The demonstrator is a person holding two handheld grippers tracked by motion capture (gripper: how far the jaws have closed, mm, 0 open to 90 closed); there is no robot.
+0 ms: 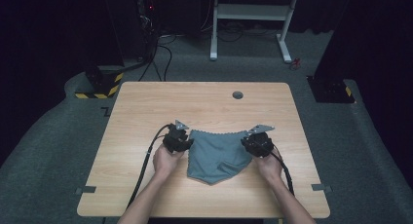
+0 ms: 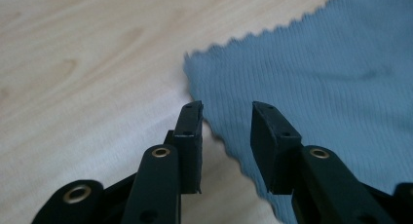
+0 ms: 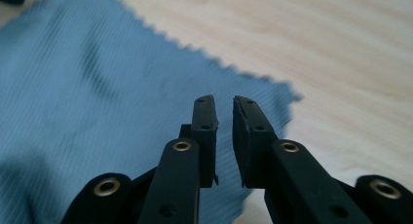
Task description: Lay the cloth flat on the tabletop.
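Item: cloth (image 1: 216, 155), blue-grey, ribbed knit, pinked edges; lies on the counter (image 1: 146, 107) between my tools. Likely light, limp, prone to bunching. Best hold: the top corners. Left tool (image 2: 226, 121) spread beside one corner; right tool (image 3: 224, 119) narrowly parted over the other, pinching nothing.

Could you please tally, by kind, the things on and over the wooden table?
Blue-grey cloth with a zigzag edge: 1
Handheld tongs, left tongs and right tongs, both open: 2
Grommet hole in the table: 1
Total: 4
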